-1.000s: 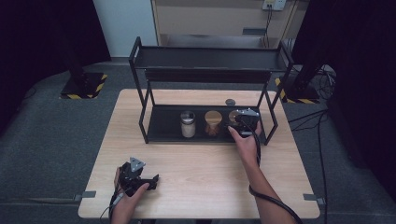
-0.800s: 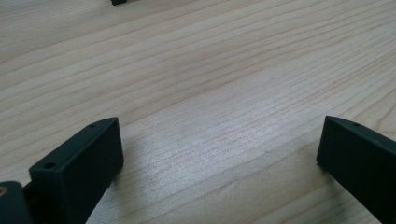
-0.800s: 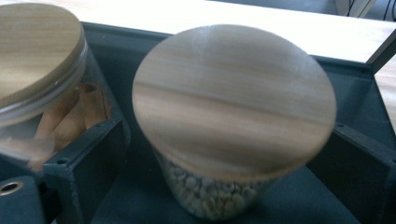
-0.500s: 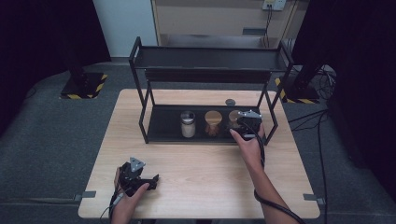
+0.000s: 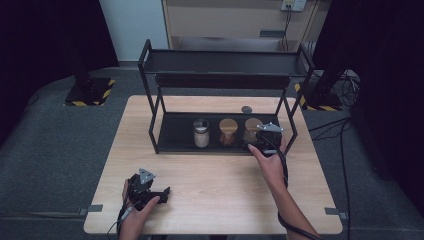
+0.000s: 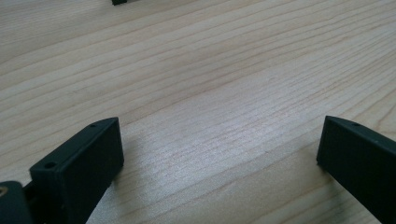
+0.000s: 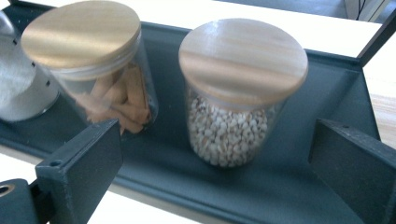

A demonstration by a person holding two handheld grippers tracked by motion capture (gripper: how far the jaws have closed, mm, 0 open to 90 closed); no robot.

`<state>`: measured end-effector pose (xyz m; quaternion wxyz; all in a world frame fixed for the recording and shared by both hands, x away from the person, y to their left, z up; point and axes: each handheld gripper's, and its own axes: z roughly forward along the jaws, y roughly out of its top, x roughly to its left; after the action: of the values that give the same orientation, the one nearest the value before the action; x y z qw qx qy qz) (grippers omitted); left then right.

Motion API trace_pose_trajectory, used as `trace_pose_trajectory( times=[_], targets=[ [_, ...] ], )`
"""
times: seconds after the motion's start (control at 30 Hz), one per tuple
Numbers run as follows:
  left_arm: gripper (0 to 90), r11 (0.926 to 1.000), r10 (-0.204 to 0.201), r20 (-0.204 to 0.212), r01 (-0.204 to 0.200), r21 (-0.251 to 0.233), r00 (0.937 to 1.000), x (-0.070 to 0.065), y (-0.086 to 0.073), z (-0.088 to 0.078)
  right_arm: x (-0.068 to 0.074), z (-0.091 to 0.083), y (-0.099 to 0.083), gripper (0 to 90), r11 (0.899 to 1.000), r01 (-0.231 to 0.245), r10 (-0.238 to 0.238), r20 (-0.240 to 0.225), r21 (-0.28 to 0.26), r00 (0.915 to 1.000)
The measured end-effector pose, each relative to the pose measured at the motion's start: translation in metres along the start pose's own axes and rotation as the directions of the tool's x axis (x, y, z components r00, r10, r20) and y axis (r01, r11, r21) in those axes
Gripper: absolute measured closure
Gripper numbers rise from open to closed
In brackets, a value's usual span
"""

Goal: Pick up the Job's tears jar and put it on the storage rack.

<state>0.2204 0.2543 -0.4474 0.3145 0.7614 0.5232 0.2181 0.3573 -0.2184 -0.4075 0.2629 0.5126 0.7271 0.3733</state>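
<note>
Clear bean jar with round wooden lid, upright on shelf

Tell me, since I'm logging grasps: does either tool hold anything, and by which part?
Nothing is held. The right tool stands open just short of the bean jar on the rack's tray; the left tool is open above the bare table.

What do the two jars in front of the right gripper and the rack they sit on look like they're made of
Bean jar: clear glass or plastic, as its contents show through. Its lid looks like pale matte wood with visible grain. Stick jar: likewise clear, with a similar, slightly darker lid. Rack: probably matte dark-painted metal with a thin, folded rim.
</note>
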Motion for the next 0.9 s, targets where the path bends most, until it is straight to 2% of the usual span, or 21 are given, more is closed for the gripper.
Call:
trace_pose_trajectory(
  times=[0.27, 0.57, 0.7, 0.9],
  targets=[
    [0.0, 1.0000, -0.001, 0.000, 0.001, -0.001, 1.0000, 0.000, 0.000, 0.000, 0.004, -0.012, -0.011, 3.2, 1.000, 0.002, -0.002, -0.018, -0.004, 0.9998],
    [0.0, 1.0000, 0.000, 0.000, 0.000, 0.000, 1.0000, 0.000, 0.000, 0.000, 0.005, -0.027, -0.016, 2.8, 1.000, 0.009, -0.010, -0.026, -0.015, 0.9996],
    [0.0, 1.0000, 0.000, 0.000, 0.000, 0.000, 1.0000, 0.000, 0.000, 0.000, 0.006, -0.030, -0.018, 2.8, 1.000, 0.026, -0.026, -0.028, -0.011, 0.9993],
    [0.0, 1.0000, 0.000, 0.000, 0.000, 0.000, 1.0000, 0.000, 0.000, 0.000, 0.004, -0.034, -0.024, 2.7, 1.000, 0.025, -0.025, -0.033, -0.010, 0.9991]
  ],
)
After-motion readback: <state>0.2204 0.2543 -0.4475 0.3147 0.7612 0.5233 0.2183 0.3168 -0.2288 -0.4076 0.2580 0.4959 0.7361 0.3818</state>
